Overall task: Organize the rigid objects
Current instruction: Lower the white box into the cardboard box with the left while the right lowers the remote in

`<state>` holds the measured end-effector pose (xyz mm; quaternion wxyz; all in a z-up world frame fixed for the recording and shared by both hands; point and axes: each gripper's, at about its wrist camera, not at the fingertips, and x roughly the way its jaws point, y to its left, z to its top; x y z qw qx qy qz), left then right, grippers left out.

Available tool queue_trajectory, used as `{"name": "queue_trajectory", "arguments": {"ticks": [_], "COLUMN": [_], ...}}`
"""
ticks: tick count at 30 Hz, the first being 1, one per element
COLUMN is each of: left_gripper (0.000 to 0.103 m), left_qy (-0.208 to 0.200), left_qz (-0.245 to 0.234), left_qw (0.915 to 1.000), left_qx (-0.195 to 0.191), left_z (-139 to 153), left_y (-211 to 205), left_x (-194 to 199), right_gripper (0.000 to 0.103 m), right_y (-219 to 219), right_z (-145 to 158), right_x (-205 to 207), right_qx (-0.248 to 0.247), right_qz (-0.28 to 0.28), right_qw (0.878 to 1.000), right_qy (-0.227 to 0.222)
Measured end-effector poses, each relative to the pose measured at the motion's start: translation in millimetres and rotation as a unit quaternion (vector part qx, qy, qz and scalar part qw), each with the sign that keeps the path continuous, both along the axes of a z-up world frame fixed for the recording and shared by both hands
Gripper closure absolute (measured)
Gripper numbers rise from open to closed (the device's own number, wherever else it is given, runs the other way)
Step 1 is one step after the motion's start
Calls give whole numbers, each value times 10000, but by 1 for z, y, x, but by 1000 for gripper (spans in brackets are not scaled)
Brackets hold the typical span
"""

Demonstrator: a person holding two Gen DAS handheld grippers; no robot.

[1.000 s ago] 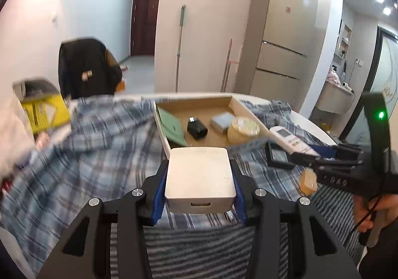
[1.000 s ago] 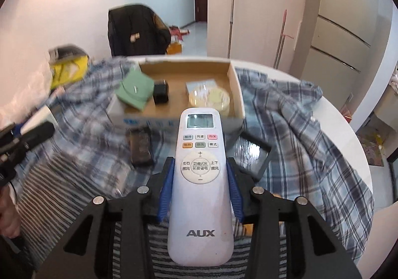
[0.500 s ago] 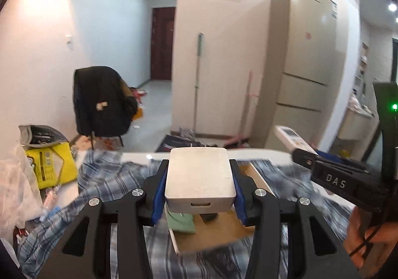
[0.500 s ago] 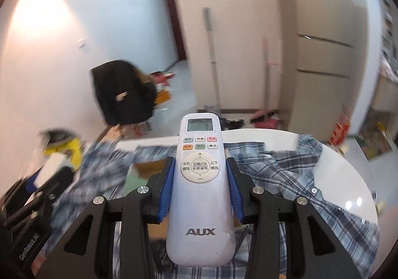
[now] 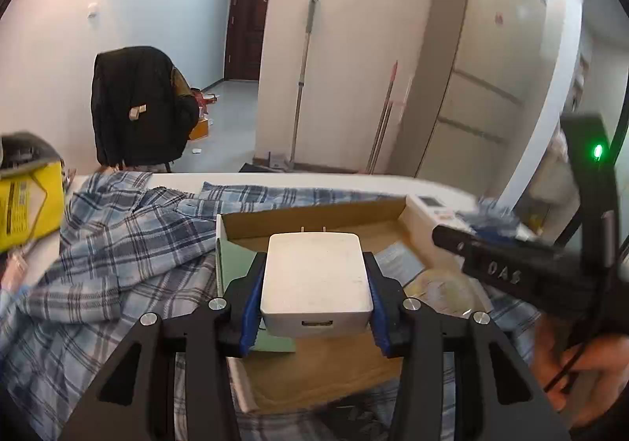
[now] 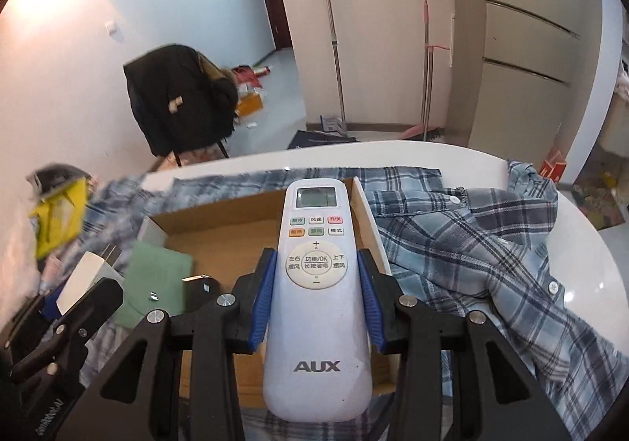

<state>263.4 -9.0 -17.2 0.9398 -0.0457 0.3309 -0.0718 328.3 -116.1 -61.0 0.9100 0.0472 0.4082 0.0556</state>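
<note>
My left gripper is shut on a white power adapter and holds it over the left part of the open cardboard box. My right gripper is shut on a white AUX remote control and holds it over the right part of the same box. In the box lie a green flat case, a small black block and a round yellowish container. The left gripper with the adapter also shows in the right wrist view.
The box rests on a blue plaid shirt spread over a white round table. A yellow package lies at the table's left. A chair with a black jacket and a fridge stand beyond.
Both grippers rose, then came down and forward over the box, each still holding its object. The box is now directly beneath both.
</note>
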Motion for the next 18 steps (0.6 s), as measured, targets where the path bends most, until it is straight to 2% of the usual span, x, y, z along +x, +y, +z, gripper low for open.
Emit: {"name": "queue_trajectory", "arguments": {"ticks": [5, 9, 11, 14, 15, 17, 18], "left_gripper": [55, 55, 55, 55, 55, 55, 55], "left_qy": [91, 103, 171, 189, 212, 262, 289], "left_qz": [94, 320, 283, 298, 287, 274, 262], "left_qw": [9999, 9994, 9994, 9994, 9994, 9993, 9992], "left_qx": [-54, 89, -50, -21, -24, -54, -49], "left_z": [-12, -20, -22, -25, -27, -30, -32], "left_y": [7, 15, 19, 20, 20, 21, 21], "left_x": [6, 10, 11, 12, 13, 15, 16], "right_gripper": [64, 64, 64, 63, 62, 50, 47], "right_y": [-1, -1, 2, 5, 6, 7, 7], "right_z": [-18, -28, -28, -23, -21, -19, -18], "right_x": [10, 13, 12, 8, 7, 6, 6], "right_qx": [96, 217, 159, 154, 136, 101, 78], "right_qz": [118, 210, 257, 342, 366, 392, 388], "right_qw": [9995, 9988, 9989, 9991, 9992, 9991, 9992], "right_qy": [269, 390, 370, 181, 125, 83, 79]}}
